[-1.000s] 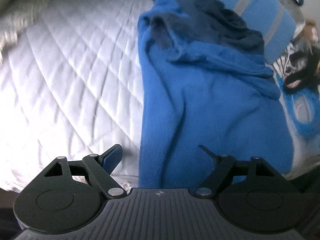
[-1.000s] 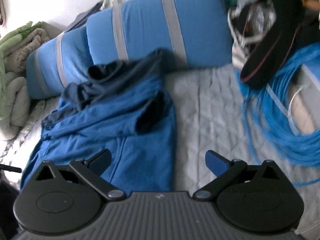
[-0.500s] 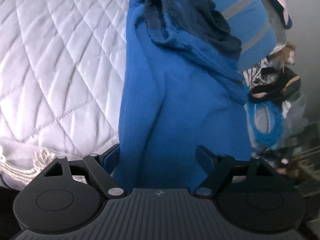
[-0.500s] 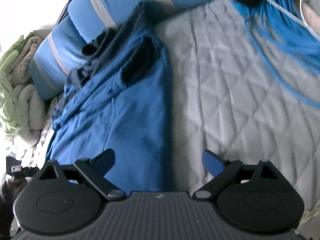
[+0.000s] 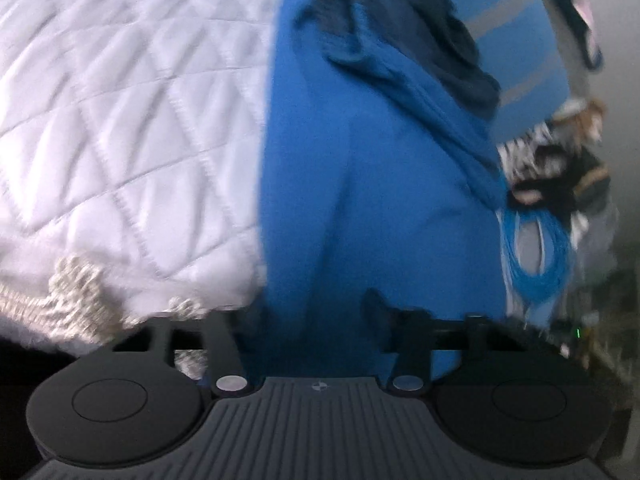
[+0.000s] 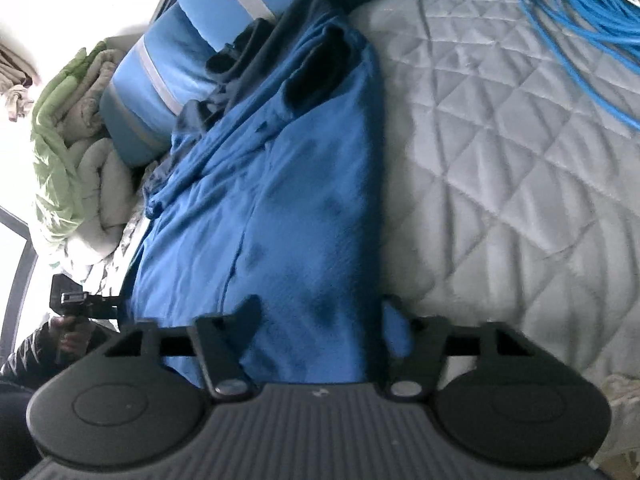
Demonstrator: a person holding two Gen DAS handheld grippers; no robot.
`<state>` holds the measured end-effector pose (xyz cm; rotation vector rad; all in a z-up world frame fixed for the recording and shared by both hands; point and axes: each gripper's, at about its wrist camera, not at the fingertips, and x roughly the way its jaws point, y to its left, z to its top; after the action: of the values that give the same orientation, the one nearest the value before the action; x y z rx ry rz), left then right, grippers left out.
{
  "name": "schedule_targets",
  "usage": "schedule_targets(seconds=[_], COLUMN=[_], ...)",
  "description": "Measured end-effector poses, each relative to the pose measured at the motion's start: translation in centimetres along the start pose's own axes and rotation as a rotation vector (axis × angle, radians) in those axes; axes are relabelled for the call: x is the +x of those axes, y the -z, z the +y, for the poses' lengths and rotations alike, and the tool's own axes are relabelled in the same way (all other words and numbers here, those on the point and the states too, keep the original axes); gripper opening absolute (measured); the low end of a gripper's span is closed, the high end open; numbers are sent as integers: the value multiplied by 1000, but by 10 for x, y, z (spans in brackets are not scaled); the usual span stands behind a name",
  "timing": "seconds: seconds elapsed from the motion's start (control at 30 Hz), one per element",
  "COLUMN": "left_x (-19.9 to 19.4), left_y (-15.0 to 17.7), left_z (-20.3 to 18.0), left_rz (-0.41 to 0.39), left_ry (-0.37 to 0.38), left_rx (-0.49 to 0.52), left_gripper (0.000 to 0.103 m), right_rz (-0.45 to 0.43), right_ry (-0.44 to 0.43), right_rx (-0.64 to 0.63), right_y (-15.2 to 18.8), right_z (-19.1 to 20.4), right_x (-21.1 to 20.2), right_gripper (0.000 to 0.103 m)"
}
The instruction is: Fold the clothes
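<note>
Both grippers have dropped since the earlier frames, their jaws just closing on the near hem of the blue garment [image 6: 280, 208]. The left gripper [image 5: 308, 312] and right gripper [image 6: 320, 312] each pinch that fabric, which stretches away across the white quilt [image 5: 120, 120] to the blue pillows [image 6: 168, 80].

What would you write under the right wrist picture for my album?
Right tool closing around the near edge of a blue fleece garment on a quilted bed.

Blue garment [image 6: 280, 208] on white diamond-quilted bedspread [image 6: 500, 140]; blue pillows [image 6: 160, 76] with grey stripes.
</note>
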<state>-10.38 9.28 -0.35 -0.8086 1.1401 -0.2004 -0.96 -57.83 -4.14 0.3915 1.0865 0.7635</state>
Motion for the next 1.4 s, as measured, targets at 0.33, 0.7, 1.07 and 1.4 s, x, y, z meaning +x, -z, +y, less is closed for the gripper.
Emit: schedule_targets(seconds=[0.33,0.7,1.07,1.4], left_x=[-46,-111,-171,-144], left_y=[5,-14,26,-21], left_z=[-30,-62,-50,-46], left_rz=[-188,-346,-379,-361], left_ry=[81,97,97,96], left_rx=[99,151,155,144], left_gripper=[8,7,7,7], right_rz=[-128,-300,-341,-345], right_ry=[53,111,70,59], right_rx=[-179,-321,-343,-211], right_y=[-23,-86,-8,-23], right_z=[57,144,197,177], right_x=[-29,-82,-119,-92], right_gripper=[8,6,6,6])
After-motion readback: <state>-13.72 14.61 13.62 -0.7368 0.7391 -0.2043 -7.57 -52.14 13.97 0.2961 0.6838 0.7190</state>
